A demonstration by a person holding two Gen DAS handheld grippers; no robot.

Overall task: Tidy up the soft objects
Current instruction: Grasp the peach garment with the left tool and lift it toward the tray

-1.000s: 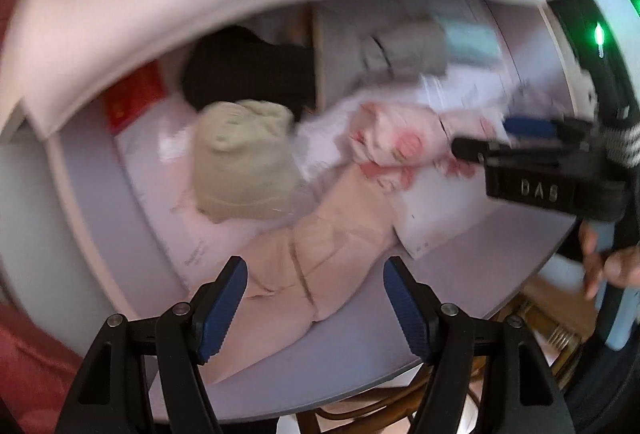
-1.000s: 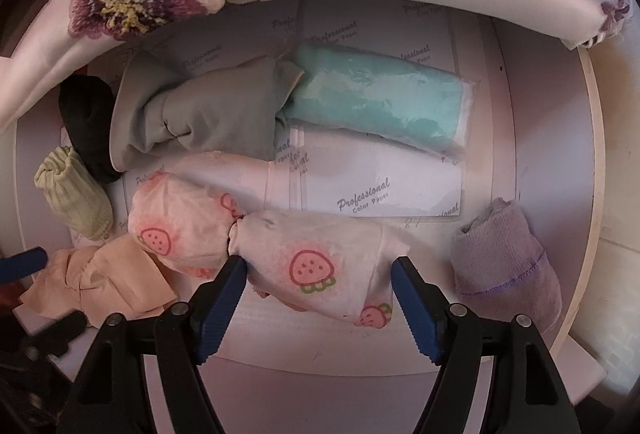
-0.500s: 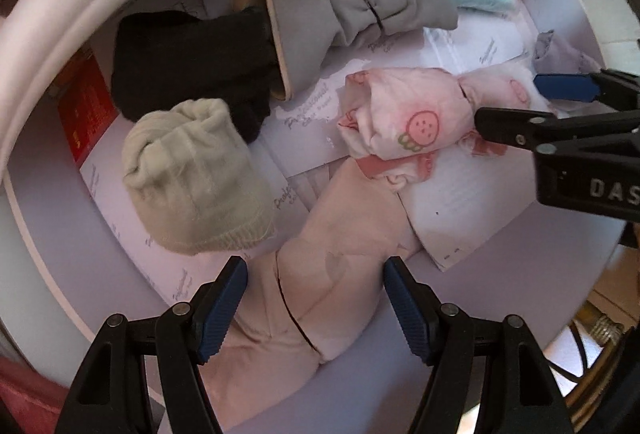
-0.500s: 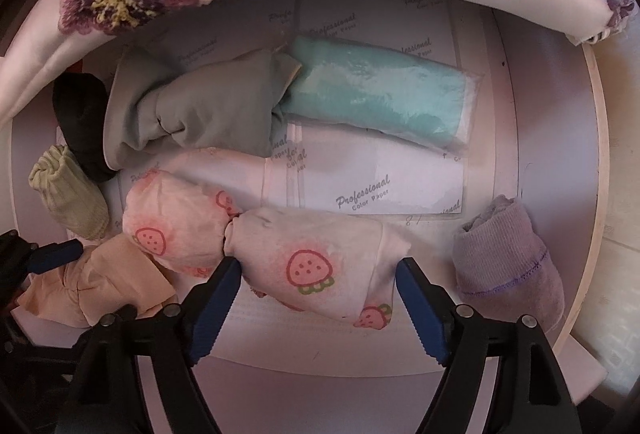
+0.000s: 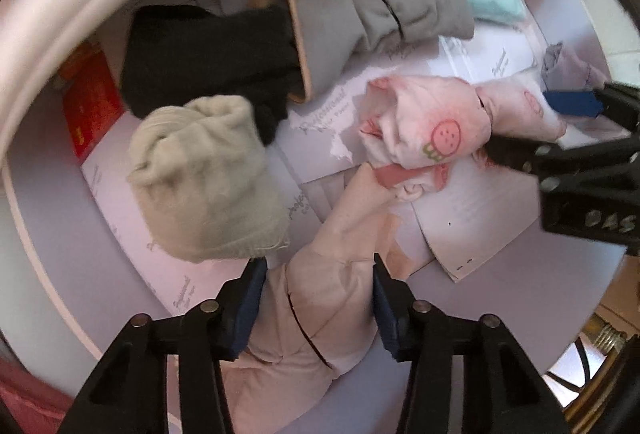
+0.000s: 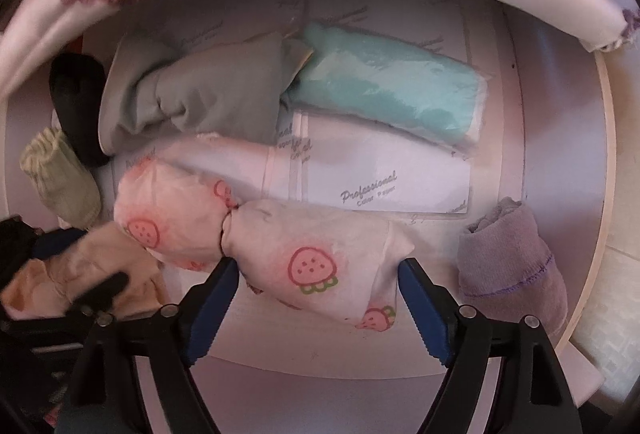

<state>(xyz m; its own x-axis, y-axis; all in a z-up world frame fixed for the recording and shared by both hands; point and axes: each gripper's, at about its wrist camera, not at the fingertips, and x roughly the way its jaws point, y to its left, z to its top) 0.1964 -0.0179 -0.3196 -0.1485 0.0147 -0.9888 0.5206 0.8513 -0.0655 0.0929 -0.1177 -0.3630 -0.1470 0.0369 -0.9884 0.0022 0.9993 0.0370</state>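
While its jaws were closing, the left gripper (image 5: 316, 298) was clamped on the peach cloth bundle (image 5: 320, 298) at the table's (image 5: 500, 294) near edge. The right gripper (image 6: 318, 298) was held apart around the strawberry-print bundle (image 6: 320, 254) — untouched. Farther back lay a grey garment (image 6: 200, 93) and teal packet (image 6: 392, 89).

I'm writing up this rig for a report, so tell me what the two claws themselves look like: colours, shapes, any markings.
Both are alike. The left claw and the right claw have black angular plastic arms with triangular cut-outs and round silver pivot bolts. Each finger carries a blue pad, ridged along its inner face. Seen from the left wrist camera, the right claw's black body bears raised lettering, too blurred to read.
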